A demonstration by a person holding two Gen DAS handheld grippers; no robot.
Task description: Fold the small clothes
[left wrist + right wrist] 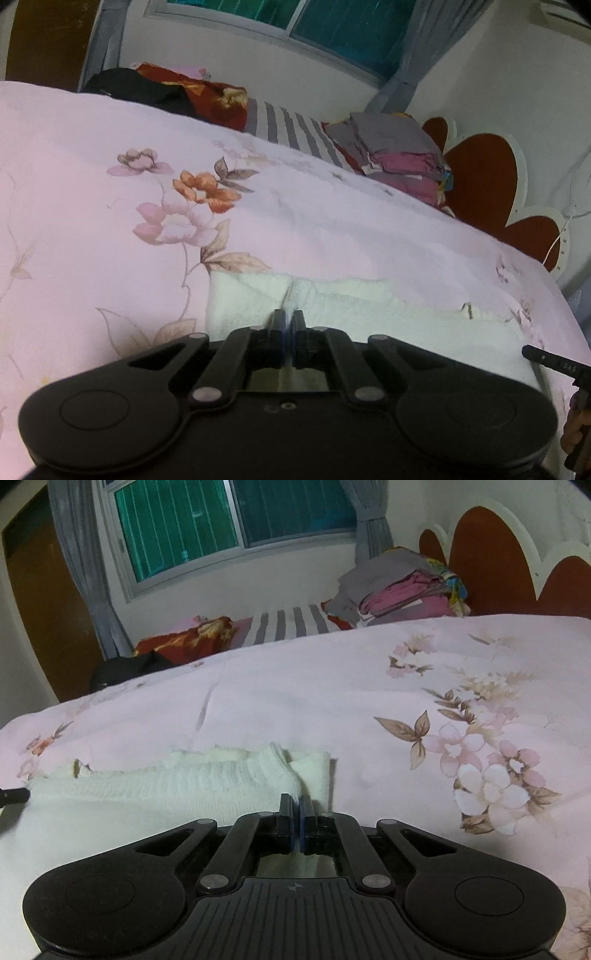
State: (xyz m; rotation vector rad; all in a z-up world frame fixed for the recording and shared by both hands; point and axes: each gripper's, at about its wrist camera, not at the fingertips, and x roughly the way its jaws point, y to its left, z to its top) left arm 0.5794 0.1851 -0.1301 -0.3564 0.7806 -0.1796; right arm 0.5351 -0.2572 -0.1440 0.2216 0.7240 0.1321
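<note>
A small white knitted cloth (351,306) lies flat on the pink floral bedsheet (92,206). My left gripper (288,314) is shut on its near edge toward the left end, and the fabric puckers up between the fingers. In the right wrist view the same white cloth (184,779) stretches to the left. There my right gripper (296,798) is shut on its near edge close to the right end, where a fold bunches up. The right gripper's finger (546,360) and a hand (576,428) show at the right edge of the left wrist view.
A stack of folded clothes (402,587) sits at the far side by the red headboard (491,565). A striped pillow (288,626), a red patterned cloth (188,638) and a black item (129,668) lie along the far edge under the window. The bedsheet (443,686) spreads wide beyond the cloth.
</note>
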